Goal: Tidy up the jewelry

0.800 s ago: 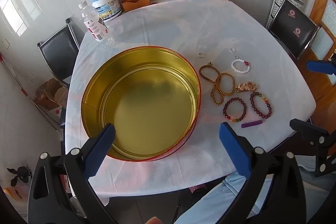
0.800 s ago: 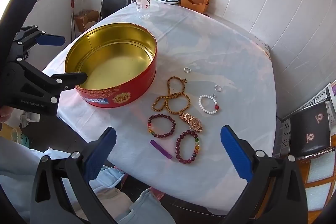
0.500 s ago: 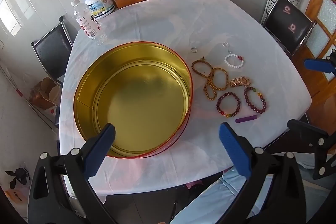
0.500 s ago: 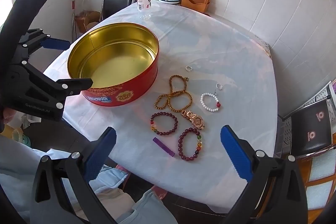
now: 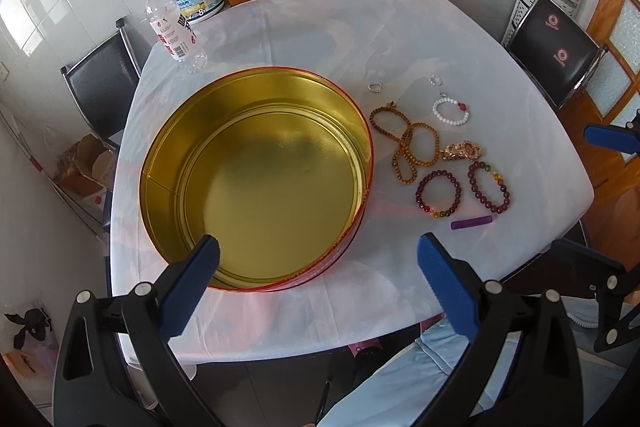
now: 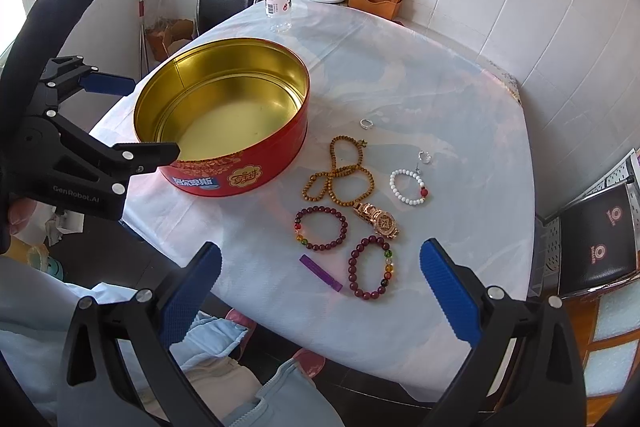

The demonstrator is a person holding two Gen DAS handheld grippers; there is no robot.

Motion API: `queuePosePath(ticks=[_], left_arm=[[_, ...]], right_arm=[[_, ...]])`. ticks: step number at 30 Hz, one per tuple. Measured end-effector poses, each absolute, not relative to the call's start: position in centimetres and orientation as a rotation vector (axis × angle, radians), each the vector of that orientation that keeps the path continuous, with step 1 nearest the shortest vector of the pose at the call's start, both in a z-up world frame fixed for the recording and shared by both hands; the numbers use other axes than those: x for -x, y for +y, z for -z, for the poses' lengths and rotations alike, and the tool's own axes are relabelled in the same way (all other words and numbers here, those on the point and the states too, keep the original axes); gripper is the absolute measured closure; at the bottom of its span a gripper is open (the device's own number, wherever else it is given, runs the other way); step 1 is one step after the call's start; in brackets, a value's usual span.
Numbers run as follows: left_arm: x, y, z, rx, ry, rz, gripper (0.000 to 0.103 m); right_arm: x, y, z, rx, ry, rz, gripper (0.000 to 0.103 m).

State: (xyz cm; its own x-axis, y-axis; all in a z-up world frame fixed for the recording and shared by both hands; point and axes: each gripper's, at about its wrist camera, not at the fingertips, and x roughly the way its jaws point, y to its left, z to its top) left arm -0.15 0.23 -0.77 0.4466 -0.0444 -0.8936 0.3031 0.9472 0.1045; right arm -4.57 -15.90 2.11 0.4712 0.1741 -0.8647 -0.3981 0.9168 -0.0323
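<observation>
White-clothed table [image 6: 440, 95] against a tiled wall. I see the round tin [image 6: 224, 115] sitting empty on its left half; just right of it the jewelry lies loose: wooden bead strand [image 6: 340, 175], white bracelet [image 6: 408, 187], gold watch [image 6: 378, 221], two dark red bracelets [image 6: 320, 229], two rings. My left gripper [image 5: 318, 261] and right gripper [image 6: 320, 267] hover spread wide, holding nothing

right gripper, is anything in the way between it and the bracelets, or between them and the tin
Nothing visible. The right gripper is open above the near dark red bracelet, with bare tablecloth from there to the open, empty tin.
</observation>
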Motion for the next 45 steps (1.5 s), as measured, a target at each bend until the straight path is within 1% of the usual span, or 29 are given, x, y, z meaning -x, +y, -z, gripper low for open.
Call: queuePosePath(ticks=[27, 45], left_arm=[[-0.1, 1.0, 1.3, -0.248, 1.117, 0.216, 0.007], [-0.9, 7.0, 1.0, -0.206, 1.095, 0.271, 0.007]], right_arm=[[4.3, -15.0, -1.3, 0.244, 1.042, -0.359, 0.003], [3.4, -8.7, -0.7, 0.257, 1.052, -0.341, 0.003]])
